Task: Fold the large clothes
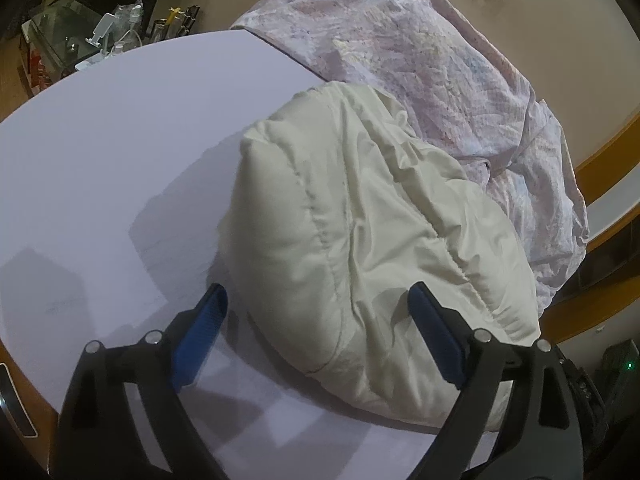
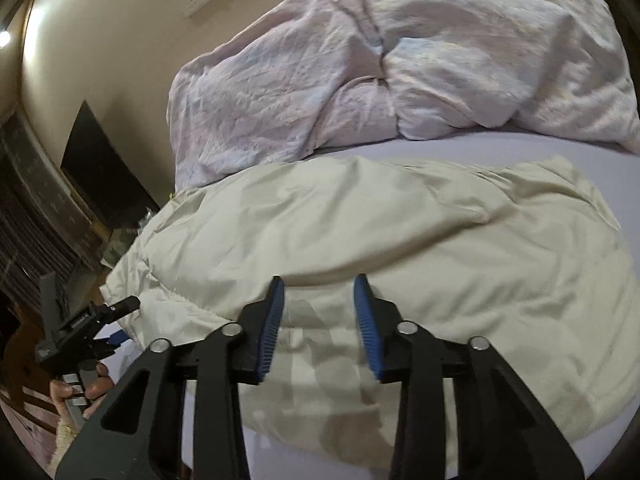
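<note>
- Left gripper (image 1: pixel 316 304): jaws spread wide, nothing pinched. Its left pad hangs over bare bed (image 1: pixel 120 140); its right pad sits over the near edge of the cream jacket (image 1: pixel 360 220). Whether that pad touches the fabric cannot be told.
- Jacket: puffy, quilted, bunched in a mound just ahead and right of the left gripper, lying on the lilac bed sheet.
- Pink quilt (image 1: pixel 440 60): crumpled beyond the jacket, against the wall.
- Right gripper (image 2: pixel 319 300): jaws partly apart, nothing between the pads. It hovers over the jacket's (image 2: pixel 380 232) near half; fabric spreads ahead and to both sides.
- In the right wrist view, the left gripper (image 2: pixel 124 320) shows at far left at the jacket's edge, a hand (image 2: pixel 80 392) on its handle.
</note>
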Tool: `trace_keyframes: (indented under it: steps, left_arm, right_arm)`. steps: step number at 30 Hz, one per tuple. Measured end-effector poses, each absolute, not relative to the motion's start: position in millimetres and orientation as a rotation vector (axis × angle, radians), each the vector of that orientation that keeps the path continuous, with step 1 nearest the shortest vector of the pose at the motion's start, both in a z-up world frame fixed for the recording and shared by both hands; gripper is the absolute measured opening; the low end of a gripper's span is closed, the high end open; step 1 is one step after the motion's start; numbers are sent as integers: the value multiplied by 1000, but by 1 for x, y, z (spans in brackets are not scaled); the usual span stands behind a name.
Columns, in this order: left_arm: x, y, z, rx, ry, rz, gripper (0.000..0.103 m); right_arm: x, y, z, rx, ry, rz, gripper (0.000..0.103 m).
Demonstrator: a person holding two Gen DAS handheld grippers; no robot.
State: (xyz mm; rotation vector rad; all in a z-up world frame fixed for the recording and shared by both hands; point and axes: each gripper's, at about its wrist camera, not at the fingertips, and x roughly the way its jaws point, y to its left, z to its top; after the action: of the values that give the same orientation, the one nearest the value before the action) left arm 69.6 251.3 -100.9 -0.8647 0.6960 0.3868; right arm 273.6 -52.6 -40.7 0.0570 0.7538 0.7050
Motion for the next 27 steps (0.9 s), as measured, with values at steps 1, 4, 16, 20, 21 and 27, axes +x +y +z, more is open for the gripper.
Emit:
trace_keyframes:
  steps: [1, 4, 16, 20, 21, 27]
  left_arm:
    - [70, 252, -102, -868, 695, 383, 92]
    - [71, 254, -107, -891, 685, 369, 92]
    - [77, 263, -107, -929, 642, 351, 90]
    - [81, 267, -114, -985, 632, 332, 89]
    - [82, 269, -115, -1003, 627, 328, 88]
    - [87, 274, -123, -1082, 596, 302, 79]
  right_arm:
    - [273, -50, -43, 46, 756, 701, 34]
    - [289, -39, -69, 15, 826, 666, 34]
    - [301, -27, -102, -34, 847, 627, 34]
    - [302, -27, -101, -31, 850, 633, 34]
    - [301, -28, -102, -27, 850, 635, 34]
    - [302, -29, -103, -18, 849, 645, 34]
